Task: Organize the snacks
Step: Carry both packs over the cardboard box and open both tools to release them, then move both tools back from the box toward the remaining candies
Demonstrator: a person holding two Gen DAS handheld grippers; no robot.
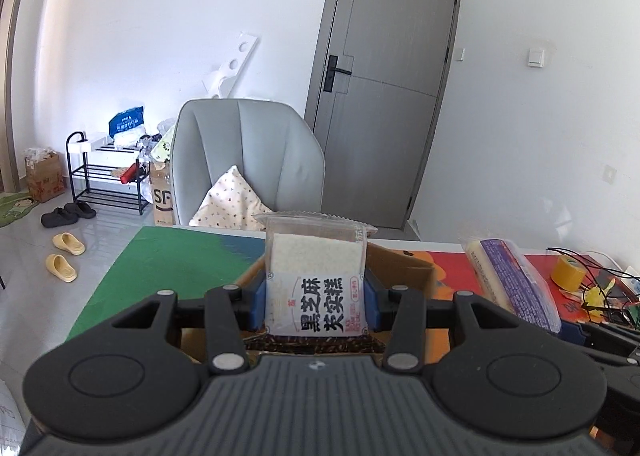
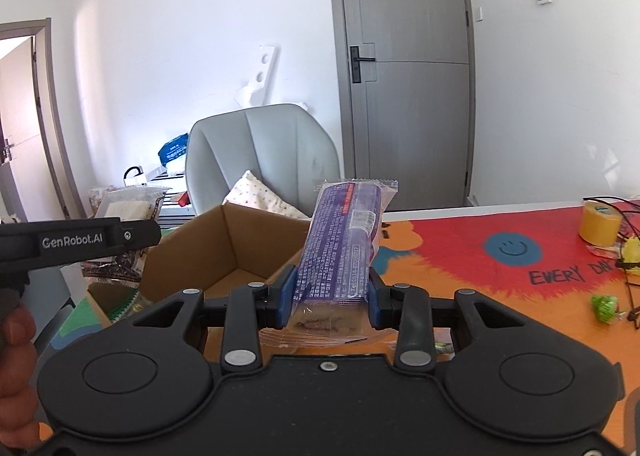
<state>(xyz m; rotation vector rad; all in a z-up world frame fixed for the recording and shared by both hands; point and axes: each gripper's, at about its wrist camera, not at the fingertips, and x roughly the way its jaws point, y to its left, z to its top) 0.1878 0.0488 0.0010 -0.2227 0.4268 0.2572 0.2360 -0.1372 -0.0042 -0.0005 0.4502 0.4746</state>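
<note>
My left gripper (image 1: 315,302) is shut on a clear snack packet (image 1: 316,276) with white cake and black Chinese print, held upright above the open cardboard box (image 1: 404,264). My right gripper (image 2: 330,296) is shut on a long purple-wrapped snack bar (image 2: 340,244), held tilted just right of the same box (image 2: 224,252). The purple bar also shows in the left wrist view (image 1: 516,280), and the left gripper with its packet shows at the left of the right wrist view (image 2: 128,212).
The table has a colourful mat (image 2: 500,256), green on the left (image 1: 168,268). A yellow tape roll (image 2: 600,226), black cables (image 2: 628,256) and a green candy (image 2: 605,306) lie at the right. A grey chair (image 1: 248,152) with a cushion stands behind the table.
</note>
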